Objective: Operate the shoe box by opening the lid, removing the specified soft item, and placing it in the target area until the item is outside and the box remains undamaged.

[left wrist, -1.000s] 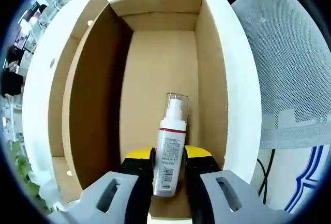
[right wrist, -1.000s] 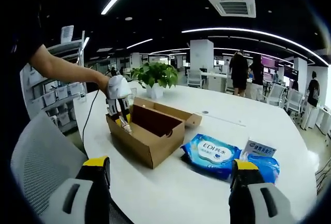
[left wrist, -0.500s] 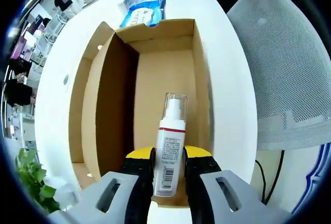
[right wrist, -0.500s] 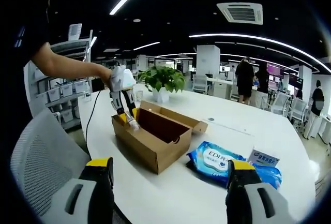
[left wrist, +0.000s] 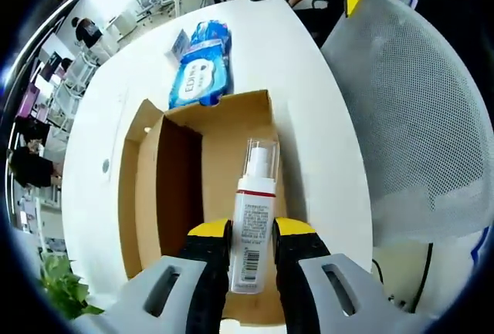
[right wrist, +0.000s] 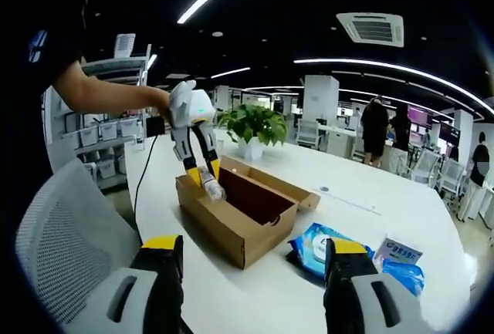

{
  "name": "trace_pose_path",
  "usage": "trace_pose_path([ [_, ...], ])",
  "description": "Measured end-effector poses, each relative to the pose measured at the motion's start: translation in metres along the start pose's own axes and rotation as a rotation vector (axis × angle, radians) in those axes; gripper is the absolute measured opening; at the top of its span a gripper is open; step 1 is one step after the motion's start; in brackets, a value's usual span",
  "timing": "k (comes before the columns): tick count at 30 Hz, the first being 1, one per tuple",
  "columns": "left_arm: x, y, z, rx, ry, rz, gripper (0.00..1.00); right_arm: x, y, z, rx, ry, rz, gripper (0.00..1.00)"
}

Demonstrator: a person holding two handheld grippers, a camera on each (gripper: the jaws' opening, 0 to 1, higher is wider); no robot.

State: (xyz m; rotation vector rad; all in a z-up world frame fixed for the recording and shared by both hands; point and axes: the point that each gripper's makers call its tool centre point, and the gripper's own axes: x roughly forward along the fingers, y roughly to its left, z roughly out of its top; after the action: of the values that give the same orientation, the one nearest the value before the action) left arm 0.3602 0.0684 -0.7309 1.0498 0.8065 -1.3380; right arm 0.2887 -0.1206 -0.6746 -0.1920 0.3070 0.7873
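Observation:
The open brown cardboard shoe box [left wrist: 201,187] [right wrist: 231,214] sits on a white table, its lid folded out to one side. My left gripper [left wrist: 252,237] [right wrist: 203,170] is shut on a white spray bottle [left wrist: 252,222] [right wrist: 211,188] with a red band and clear cap, held above the box's near end. My right gripper [right wrist: 251,261] stands open over the table edge, well short of the box, with nothing between its fingers.
A blue wet-wipes pack [left wrist: 201,75] [right wrist: 320,247] and a small white-and-blue box [right wrist: 398,251] lie on the table [right wrist: 270,288] past the shoe box. A grey mesh chair [left wrist: 417,110] [right wrist: 58,234] stands at the table's side. A potted plant [right wrist: 253,126] is behind.
My left gripper has lifted the bottle up out of the box, and the box looks smaller below it. The right gripper's view has shifted slightly.

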Motion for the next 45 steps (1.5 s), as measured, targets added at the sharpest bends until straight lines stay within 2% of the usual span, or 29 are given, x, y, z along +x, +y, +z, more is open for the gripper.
trace_pose_path([
  [6,-0.002,-0.010,0.023,0.021,-0.050,-0.019,0.20,0.001,0.003,0.005,-0.018,-0.012,0.011,0.65],
  [20,0.004,-0.033,0.061,0.061,-0.130,-0.078,0.19,0.008,0.021,0.010,-0.039,-0.036,0.046,0.53],
  [24,0.002,-0.041,0.074,0.057,-0.183,-0.102,0.19,0.011,0.028,0.013,-0.066,-0.038,0.068,0.49],
  [32,0.001,-0.052,0.091,0.062,-0.239,-0.129,0.19,0.015,0.042,0.023,-0.101,-0.063,0.099,0.44],
  [45,0.004,-0.068,0.111,0.095,-0.282,-0.178,0.19,0.018,0.056,0.027,-0.149,-0.067,0.135,0.40],
])
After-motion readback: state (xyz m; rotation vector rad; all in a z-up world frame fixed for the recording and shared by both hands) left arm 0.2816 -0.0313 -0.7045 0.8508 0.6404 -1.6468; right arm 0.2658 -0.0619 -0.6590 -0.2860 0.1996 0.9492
